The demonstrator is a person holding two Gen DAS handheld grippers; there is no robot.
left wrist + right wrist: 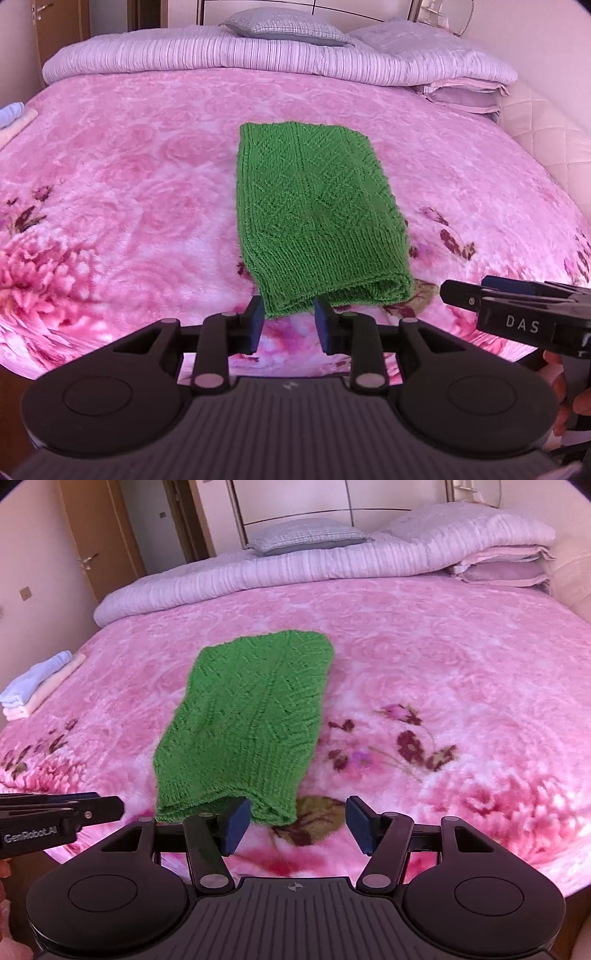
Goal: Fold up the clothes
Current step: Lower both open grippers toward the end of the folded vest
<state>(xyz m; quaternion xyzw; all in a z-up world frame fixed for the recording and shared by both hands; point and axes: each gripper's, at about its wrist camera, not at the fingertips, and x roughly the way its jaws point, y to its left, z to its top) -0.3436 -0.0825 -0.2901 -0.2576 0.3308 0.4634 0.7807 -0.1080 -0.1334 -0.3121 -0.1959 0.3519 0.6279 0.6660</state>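
Green knit garment (pixel 317 218) lies folded into a long narrow strip on the pink floral blanket (pixel 129 177), mid-bed, long axis running near-to-far, near short end thick with stacked layers. Left gripper (pixel 290 321) sits right at that near end, jaws partway apart, the near-left corner of the knit showing between the blue pads (pixel 255 321), no clamp on it that I can see. Right gripper (pixel 295 821) has jaws wide apart, nothing pinched; its left pad overlaps the near edge in view, right pad over bare blanket, so it sits off the strip's near-right corner. Both grippers are at the same near end, left one more squarely on it. Judging from this, the fold looks released; any next fold would carry the near end toward the far end along that long axis. Small stack of folded pale clothes (pixel 35 686) sits at far left of bed, well apart.
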